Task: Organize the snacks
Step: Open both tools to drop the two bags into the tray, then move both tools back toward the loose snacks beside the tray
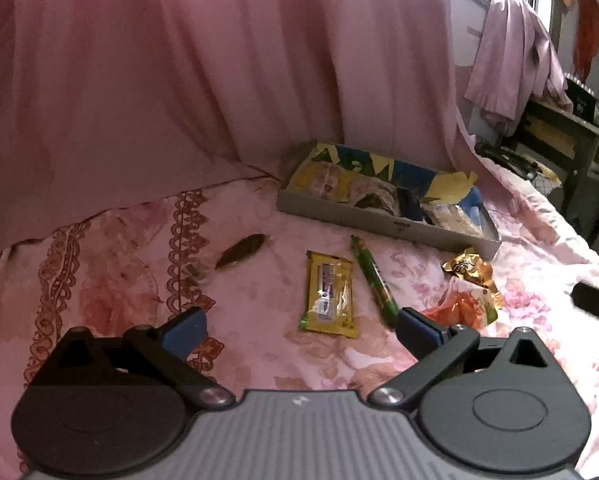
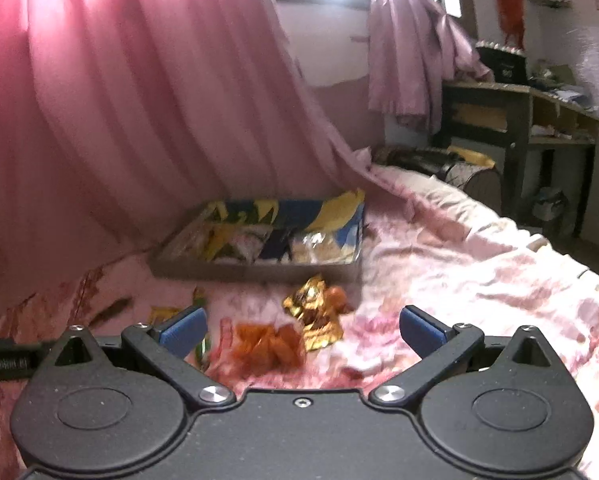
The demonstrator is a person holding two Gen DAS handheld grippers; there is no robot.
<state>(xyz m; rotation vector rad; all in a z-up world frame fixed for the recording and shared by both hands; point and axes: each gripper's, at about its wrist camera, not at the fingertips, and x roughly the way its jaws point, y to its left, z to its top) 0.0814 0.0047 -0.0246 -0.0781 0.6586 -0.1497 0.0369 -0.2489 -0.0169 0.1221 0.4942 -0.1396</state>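
A grey cardboard box [image 1: 379, 222] holding several snack packets lies on the pink flowered bed; it also shows in the right wrist view [image 2: 255, 270]. In front of it lie a yellow snack packet [image 1: 330, 294], a green stick snack [image 1: 373, 280], a gold wrapped snack [image 1: 469, 268] and an orange-and-white packet [image 1: 465, 306]. A brown leaf-shaped piece [image 1: 241, 250] lies to the left. My left gripper [image 1: 301, 330] is open and empty, just short of the yellow packet. My right gripper [image 2: 301, 330] is open and empty above the orange packet [image 2: 267, 344], with the gold snack [image 2: 315, 312] just beyond.
A pink curtain [image 1: 179, 80] hangs behind the bed and box. A dark wooden desk [image 2: 519, 120] with clutter stands at the far right. The right gripper's dark edge [image 1: 595, 300] shows at the right of the left wrist view. A dark bag [image 2: 431, 160] lies at the bed's far end.
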